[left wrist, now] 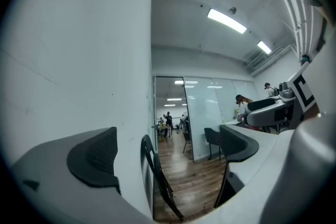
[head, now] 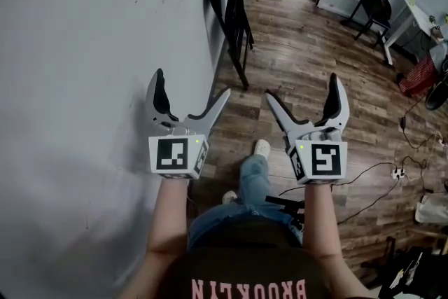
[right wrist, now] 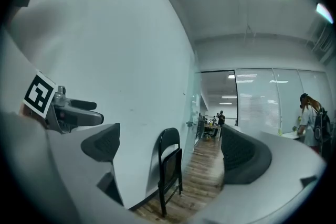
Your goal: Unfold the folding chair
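A black folding chair leans folded against the pale wall, a few steps ahead of me. It also shows between the jaws in the left gripper view, the chair, and in the right gripper view, the chair. My left gripper is held out in front at the left, jaws spread wide, nothing between them. My right gripper is level with it at the right, also wide open and empty. Both are well short of the chair.
The wall runs along my left. The floor is wood plank. Black chairs and a white table stand at the far right. Cables and a red basket lie on the floor at the right. People stand far off.
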`<state>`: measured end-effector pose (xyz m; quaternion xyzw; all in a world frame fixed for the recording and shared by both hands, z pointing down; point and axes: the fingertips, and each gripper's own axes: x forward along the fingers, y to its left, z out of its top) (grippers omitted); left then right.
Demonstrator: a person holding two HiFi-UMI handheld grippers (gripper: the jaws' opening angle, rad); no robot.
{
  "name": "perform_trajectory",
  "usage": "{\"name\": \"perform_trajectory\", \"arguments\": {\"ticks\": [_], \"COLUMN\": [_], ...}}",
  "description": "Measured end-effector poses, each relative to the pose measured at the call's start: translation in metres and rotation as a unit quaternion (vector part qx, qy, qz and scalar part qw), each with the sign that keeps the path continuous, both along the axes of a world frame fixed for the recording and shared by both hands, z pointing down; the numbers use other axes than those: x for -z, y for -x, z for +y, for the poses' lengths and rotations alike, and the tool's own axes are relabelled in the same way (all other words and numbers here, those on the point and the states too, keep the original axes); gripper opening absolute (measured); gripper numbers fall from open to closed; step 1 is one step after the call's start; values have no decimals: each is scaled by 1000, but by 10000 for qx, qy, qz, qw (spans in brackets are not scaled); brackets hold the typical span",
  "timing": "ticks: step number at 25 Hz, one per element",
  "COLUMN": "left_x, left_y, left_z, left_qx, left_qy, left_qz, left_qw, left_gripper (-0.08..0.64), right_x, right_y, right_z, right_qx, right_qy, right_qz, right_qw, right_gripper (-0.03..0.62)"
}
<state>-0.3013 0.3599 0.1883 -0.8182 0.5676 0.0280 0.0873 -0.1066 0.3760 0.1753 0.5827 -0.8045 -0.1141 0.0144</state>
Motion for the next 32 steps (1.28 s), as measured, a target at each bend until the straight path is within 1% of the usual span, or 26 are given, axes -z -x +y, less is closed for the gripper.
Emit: {"name": "perform_trajectory", "arguments": {"ticks": [2, 5, 10, 13, 17, 24, 28, 32], "left_x": [-2, -4, -6, -12, -9, -7, -6, -1], "left_y": [5, 5, -4, -10, -25, -55, -76, -97], "left_z": [-6, -19, -48, -69, -106, -184, -225, -262], "left_qx": [102, 130, 110, 100, 150, 345, 459, 547], "left_qy": [37, 96, 158, 238, 323, 421, 398, 345], "left_qz": [25, -49, -176, -229, -282, -347, -419, -375], "left_qw": [9999, 9999, 9997, 9994, 9990, 9979, 9973, 9972], "left_gripper": [572, 572, 572, 572, 572, 572, 572, 572], "right_x": [-3, -4, -11, -20, -23, -24, -21, -19], "right_y": [-5, -13, -26, -30, -43, -77, -103, -128], "right_z": [-2, -11, -41, -63, -104, -189, -235, -273], "right_qx": [-126, -228, -402, -445, -375, -185, -122, -42], "right_qy": [38, 105, 312, 521, 780, 940, 896, 826], "right_qz": [11, 36, 188, 259, 322, 329, 275, 287], "right_qw": [9999, 9997, 9985, 9973, 9957, 9949, 9955, 9962], "right_gripper": [575, 575, 575, 575, 575, 575, 574, 574]}}
